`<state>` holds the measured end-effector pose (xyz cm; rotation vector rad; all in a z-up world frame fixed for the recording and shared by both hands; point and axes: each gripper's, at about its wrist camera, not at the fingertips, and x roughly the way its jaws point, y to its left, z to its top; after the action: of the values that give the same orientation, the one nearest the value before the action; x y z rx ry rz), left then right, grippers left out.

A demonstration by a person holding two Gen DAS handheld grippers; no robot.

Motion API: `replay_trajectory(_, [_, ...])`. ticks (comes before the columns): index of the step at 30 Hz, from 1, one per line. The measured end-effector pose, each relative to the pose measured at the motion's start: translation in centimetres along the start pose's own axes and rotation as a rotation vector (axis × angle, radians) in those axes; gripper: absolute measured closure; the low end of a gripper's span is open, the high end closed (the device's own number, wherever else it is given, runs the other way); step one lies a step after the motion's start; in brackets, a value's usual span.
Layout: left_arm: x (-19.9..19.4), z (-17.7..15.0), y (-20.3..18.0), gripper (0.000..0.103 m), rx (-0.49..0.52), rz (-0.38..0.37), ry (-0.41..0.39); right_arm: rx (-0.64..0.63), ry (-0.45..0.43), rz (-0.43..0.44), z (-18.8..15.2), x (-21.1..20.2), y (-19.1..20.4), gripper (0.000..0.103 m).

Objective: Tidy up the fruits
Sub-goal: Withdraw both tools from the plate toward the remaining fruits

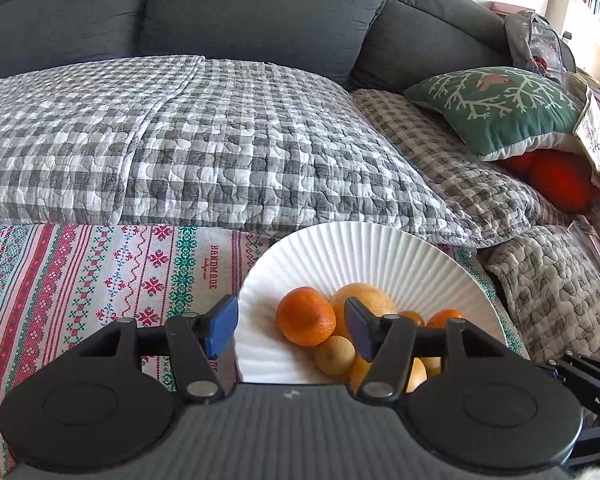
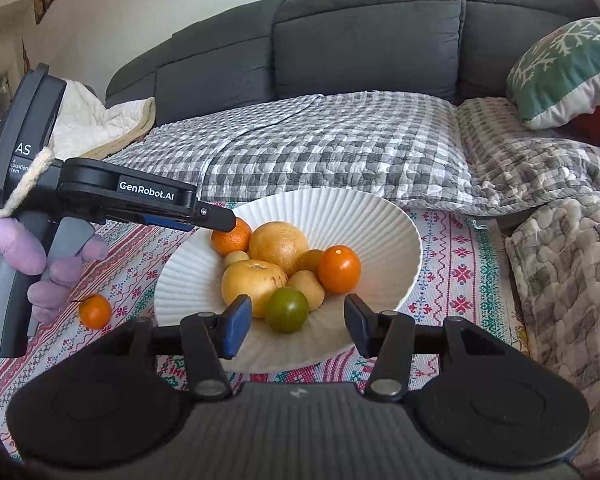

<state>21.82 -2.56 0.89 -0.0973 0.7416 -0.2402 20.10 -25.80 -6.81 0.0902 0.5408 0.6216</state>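
A white ribbed plate [image 1: 340, 248] [image 2: 380, 224] on a patterned cloth holds several fruits. In the left wrist view an orange tangerine [image 1: 306, 316] lies in it beside a large yellow fruit [image 1: 368, 296]. My left gripper [image 1: 290, 328] is open, and the tangerine shows between its blue pads without touching them. In the right wrist view my right gripper [image 2: 298, 326] is open at the plate's near rim. A green fruit [image 2: 287, 309] lies just beyond its pads, next to an orange fruit [image 2: 339, 269]. One small tangerine [image 2: 95, 311] lies on the cloth left of the plate.
A gloved hand [image 2: 16, 244] holds the left gripper [image 2: 220, 220] over the plate's left side. Behind the cloth [image 1: 100, 280] is a grey sofa [image 1: 260, 8] under a checked quilt [image 1: 220, 140]. A green cushion [image 1: 500, 108] and rumpled blankets [image 2: 560, 280] lie to the right.
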Motion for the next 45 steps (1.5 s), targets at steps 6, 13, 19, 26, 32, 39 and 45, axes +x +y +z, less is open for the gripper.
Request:
replay_trajectory(6, [-2.1, -0.7, 0.2, 0.034, 0.034, 0.019, -0.017, -0.011, -0.024, -0.014, 0.5, -1.5, 0.4, 0.027])
replay_trajectory(13, [-5.7, -3.1, 1.1, 0.016, 0.058, 0.061, -0.024, -0.032, -0.058, -0.022, 0.7, -3.4, 1.6, 0.0])
replay_trajectory(19, [-8.8, -6.1, 2.2, 0.008, 0.076, 0.102, -0.015, -0.085, -0.023, -0.024, -0.1, -4.1, 3.0, 0.0])
replay_trajectory(26, [-11.0, -8.7, 3.6, 0.008, 0.043, 0.133, 0.015, -0.159, -0.004, 0.008, -1.4, -5.2, 5.0, 0.0])
replay_trajectory(32, [-11.6, -11.1, 4.3, 0.008, 0.048, 0.15, 0.013, -0.134, -0.003, 0.018, -2.5, -6.0, 5.9, 0.0])
replay_trajectory(39, [-10.8, -13.6, 5.0, 0.008, 0.113, 0.157, 0.0, -0.124, 0.039, 0.029, -5.2, -5.0, 6.9, 0.0])
replay_trajectory(45, [-9.5, -14.5, 5.7, 0.008, 0.15, 0.156, -0.012, -0.117, 0.071, 0.055, -6.5, -3.6, 7.9, 0.0])
